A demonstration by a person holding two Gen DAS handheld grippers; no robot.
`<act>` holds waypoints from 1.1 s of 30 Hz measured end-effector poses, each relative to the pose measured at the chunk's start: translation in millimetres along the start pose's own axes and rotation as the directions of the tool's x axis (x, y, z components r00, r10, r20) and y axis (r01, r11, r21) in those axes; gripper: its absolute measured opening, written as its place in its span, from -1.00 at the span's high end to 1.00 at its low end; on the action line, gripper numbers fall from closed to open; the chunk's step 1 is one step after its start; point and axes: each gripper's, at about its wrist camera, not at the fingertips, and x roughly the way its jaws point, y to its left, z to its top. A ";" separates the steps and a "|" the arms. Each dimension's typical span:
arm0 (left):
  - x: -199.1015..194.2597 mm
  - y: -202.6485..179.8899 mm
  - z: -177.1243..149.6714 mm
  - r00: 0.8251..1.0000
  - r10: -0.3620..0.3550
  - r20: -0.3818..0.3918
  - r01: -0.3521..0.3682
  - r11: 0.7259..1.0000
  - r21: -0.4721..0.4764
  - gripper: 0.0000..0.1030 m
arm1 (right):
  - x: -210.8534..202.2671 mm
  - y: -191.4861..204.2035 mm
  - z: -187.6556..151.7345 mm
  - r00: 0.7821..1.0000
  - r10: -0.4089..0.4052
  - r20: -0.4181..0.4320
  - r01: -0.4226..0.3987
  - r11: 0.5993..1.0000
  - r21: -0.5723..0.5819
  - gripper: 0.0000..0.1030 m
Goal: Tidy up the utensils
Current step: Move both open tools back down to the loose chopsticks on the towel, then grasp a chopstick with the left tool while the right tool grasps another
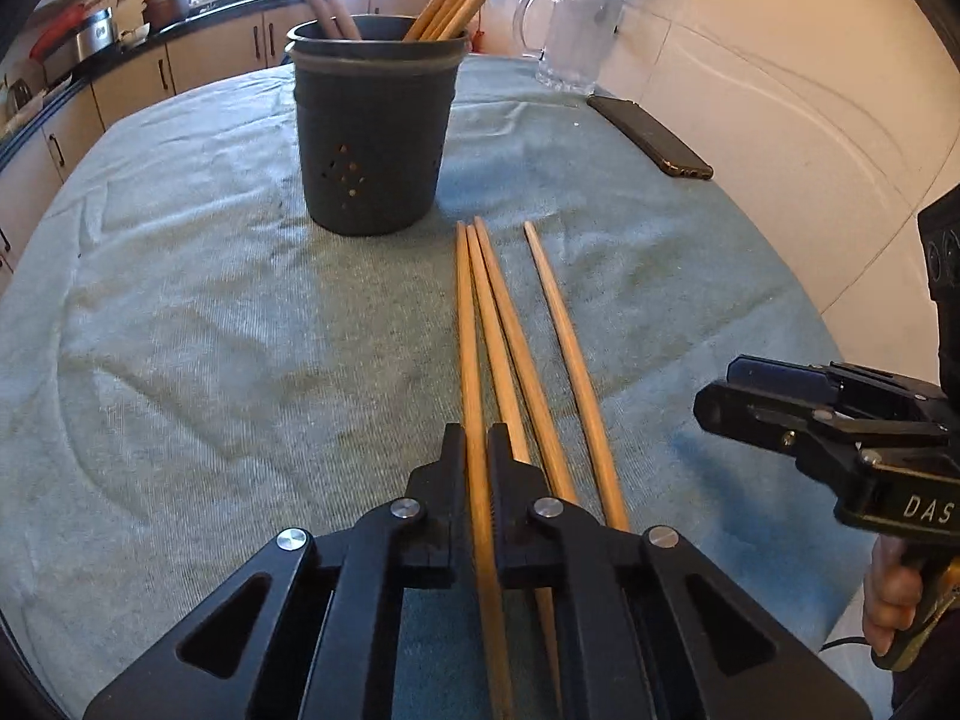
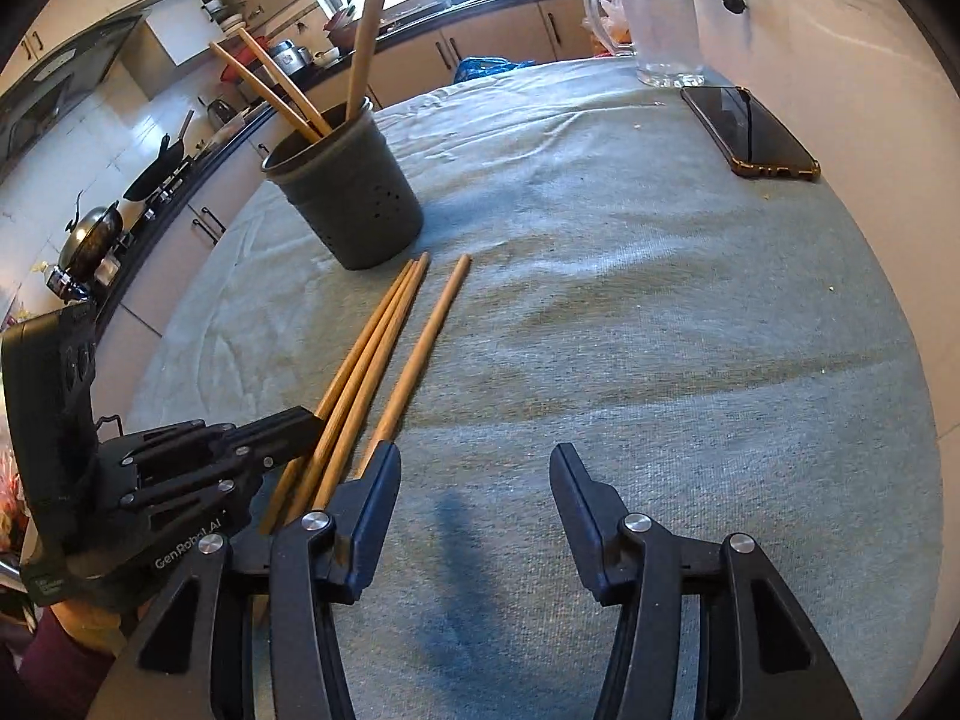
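Observation:
Several wooden chopsticks [image 1: 510,324] lie side by side on the teal cloth, pointing toward a dark grey utensil cup [image 1: 375,126]. The cup holds several chopsticks upright. My left gripper [image 1: 477,450] is shut on the leftmost chopstick [image 1: 470,324], low over the cloth. In the right wrist view the chopsticks [image 2: 384,348] lie left of centre and the cup [image 2: 351,192] stands behind them. My right gripper [image 2: 474,468] is open and empty, just right of the chopsticks. It also shows in the left wrist view [image 1: 750,402].
A black phone [image 1: 651,135] lies at the right of the cloth, also in the right wrist view [image 2: 753,132]. A clear glass mug [image 1: 576,36] stands behind it by the white wall. The table edge drops to kitchen cabinets [image 1: 138,72] on the left.

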 end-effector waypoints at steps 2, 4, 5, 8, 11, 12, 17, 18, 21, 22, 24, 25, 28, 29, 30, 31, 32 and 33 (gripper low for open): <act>2.9 -3.1 3.7 1.000 0.025 -0.003 -0.025 1.000 0.005 0.87 | 4.7 0.9 1.4 1.000 0.004 -0.009 -0.004 1.000 0.004 -0.09; 3.2 0.3 6.2 0.999 0.053 -0.004 -0.053 0.998 -0.041 0.87 | 9.5 3.9 4.4 1.000 0.007 -0.019 -0.006 1.000 0.004 -0.09; 2.1 3.6 6.2 0.998 0.060 -0.005 -0.061 0.996 -0.072 0.87 | 12.1 7.0 6.3 1.000 0.007 -0.025 -0.007 1.000 -0.001 -0.09; -5.9 15.6 -2.6 0.995 0.096 -0.016 -0.097 0.987 -0.131 0.86 | 15.7 17.2 11.5 1.000 0.002 -0.029 -0.003 1.000 -0.025 -0.08; -18.9 36.6 -18.2 0.993 0.113 -0.031 -0.117 0.969 -0.216 0.86 | 23.5 26.6 19.1 0.999 -0.004 -0.039 0.002 0.999 -0.049 -0.07; -22.1 41.9 -22.4 0.994 0.103 -0.032 -0.108 0.964 -0.242 0.86 | 27.9 29.0 21.2 0.999 -0.012 -0.042 0.010 0.998 -0.055 -0.07; -30.0 57.4 -35.0 0.999 0.039 -0.025 -0.045 0.934 -0.354 0.86 | 47.9 45.6 28.5 0.989 -0.144 -0.039 0.139 0.984 -0.110 0.21; -29.8 57.7 -35.8 0.999 0.030 -0.022 -0.036 0.929 -0.368 0.86 | 49.4 48.5 28.9 0.985 -0.169 -0.038 0.163 0.979 -0.122 0.36; -31.6 63.1 -38.3 1.000 -0.004 -0.028 -0.007 0.919 -0.395 0.86 | 49.1 50.4 27.4 0.980 -0.191 -0.064 0.180 0.973 -0.148 0.70; -31.7 66.2 -38.7 0.999 -0.029 -0.035 0.012 0.911 -0.412 0.85 | 48.0 49.1 26.7 0.978 -0.196 -0.072 0.183 0.971 -0.157 0.71; -32.4 70.0 -40.6 0.997 -0.061 -0.052 0.033 0.901 -0.432 0.85 | 43.4 44.6 23.5 0.969 -0.230 -0.088 0.211 0.960 -0.186 0.71; -33.2 71.8 -41.0 0.995 -0.070 -0.072 0.031 0.897 -0.440 0.85 | 40.8 41.3 21.6 0.966 -0.241 -0.097 0.218 0.955 -0.198 0.71; -36.4 70.0 -41.4 0.992 -0.060 -0.109 0.008 0.905 -0.426 0.85 | 31.6 29.1 16.6 0.953 -0.279 -0.116 0.248 0.942 -0.228 0.71; -37.1 69.3 -41.2 0.992 -0.063 -0.113 0.010 0.908 -0.418 0.85 | 29.5 26.0 15.1 0.949 -0.292 -0.119 0.259 0.938 -0.231 0.71; -39.0 70.6 -41.9 0.991 -0.068 -0.113 0.015 0.909 -0.416 0.85 | 26.9 21.9 14.0 0.947 -0.295 -0.125 0.262 0.938 -0.228 0.70; -40.8 72.0 -41.4 0.991 -0.071 -0.109 0.019 0.909 -0.416 0.85 | 24.2 17.4 13.2 0.947 -0.293 -0.131 0.260 0.940 -0.222 0.67; -43.5 74.1 -39.8 0.992 -0.071 -0.102 0.023 0.910 -0.415 0.85 | 21.6 12.9 12.9 0.948 -0.288 -0.138 0.256 0.944 -0.211 0.62; -45.8 76.6 -38.1 0.993 -0.068 -0.098 0.022 0.911 -0.413 0.85 | 19.5 8.4 12.9 0.948 -0.282 -0.145 0.251 0.948 -0.196 0.59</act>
